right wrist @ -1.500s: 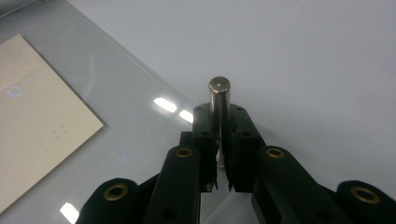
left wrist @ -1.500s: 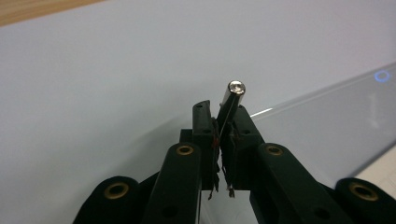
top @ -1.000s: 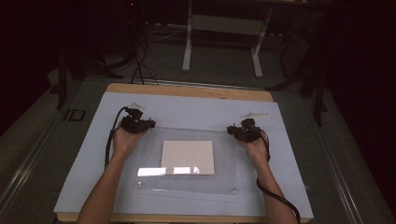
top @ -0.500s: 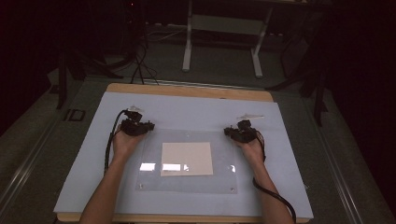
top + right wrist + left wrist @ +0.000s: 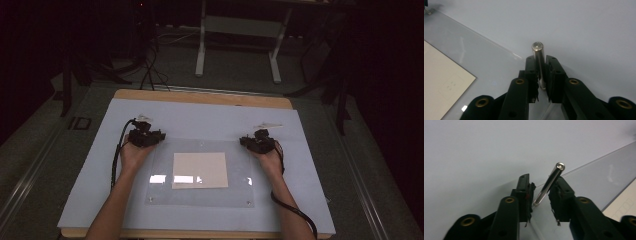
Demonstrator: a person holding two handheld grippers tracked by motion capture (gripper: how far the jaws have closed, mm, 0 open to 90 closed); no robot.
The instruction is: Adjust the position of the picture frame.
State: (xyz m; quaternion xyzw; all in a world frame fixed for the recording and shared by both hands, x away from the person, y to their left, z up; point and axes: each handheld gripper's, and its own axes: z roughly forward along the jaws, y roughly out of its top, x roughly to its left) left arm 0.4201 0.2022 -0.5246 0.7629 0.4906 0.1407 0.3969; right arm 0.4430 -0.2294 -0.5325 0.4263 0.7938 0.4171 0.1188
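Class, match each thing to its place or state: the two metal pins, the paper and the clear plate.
1 left tool's pin
2 right tool's pin
3 paper
4 clear plate

a upright
b lying on the pale blue table cover
c leaning
d at the plate's middle

Pairs: 1c, 2a, 3d, 4b.
The jaws of the left tool and the right tool have just been opening, each with its pin between them.

Black-jawed left gripper point(image 5: 151, 136) and right gripper point(image 5: 254, 141); silver metal posts point(image 5: 549, 183); clear acrylic sheet point(image 5: 200, 195); cream paper point(image 5: 200, 170); pale blue table cover point(image 5: 200, 115).
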